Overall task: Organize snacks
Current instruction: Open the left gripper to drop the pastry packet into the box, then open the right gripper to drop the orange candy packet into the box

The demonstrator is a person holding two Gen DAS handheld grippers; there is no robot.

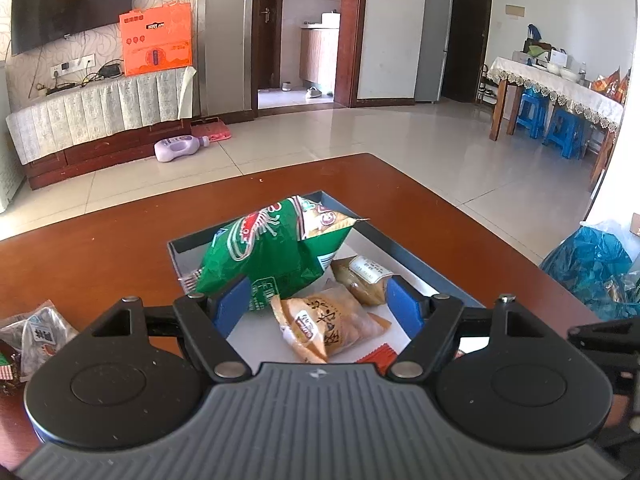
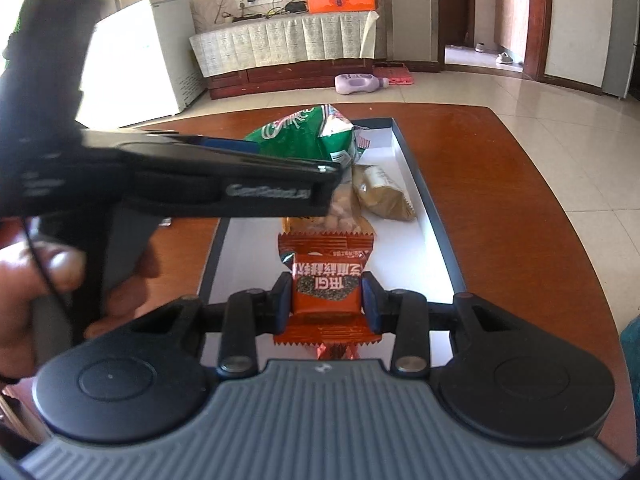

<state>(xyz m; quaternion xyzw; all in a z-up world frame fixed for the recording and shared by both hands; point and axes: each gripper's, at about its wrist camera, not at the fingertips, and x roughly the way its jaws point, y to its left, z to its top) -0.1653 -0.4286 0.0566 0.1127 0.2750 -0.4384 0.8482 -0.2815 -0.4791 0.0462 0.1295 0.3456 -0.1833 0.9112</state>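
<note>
A dark-rimmed tray (image 1: 400, 245) with a white floor sits on the brown table. A green snack bag (image 1: 276, 252) lies crumpled at its far end. My left gripper (image 1: 317, 302) hangs open over the tray; the bag's near corner lies by its left pad and nothing is pinched. A tan packet (image 1: 320, 326) and a brown packet (image 1: 366, 280) lie between the jaws on the tray floor. My right gripper (image 2: 326, 298) is shut on an orange-red wrapped snack (image 2: 326, 288), held above the tray's (image 2: 420, 200) near end. The green bag (image 2: 304, 134) shows behind it.
Loose wrapped snacks (image 1: 36, 332) lie on the table (image 1: 100, 248) left of the tray. A blue plastic bag (image 1: 592, 264) sits off the table's right edge. In the right wrist view, a person's hand (image 2: 36, 280) holding the left tool fills the left side.
</note>
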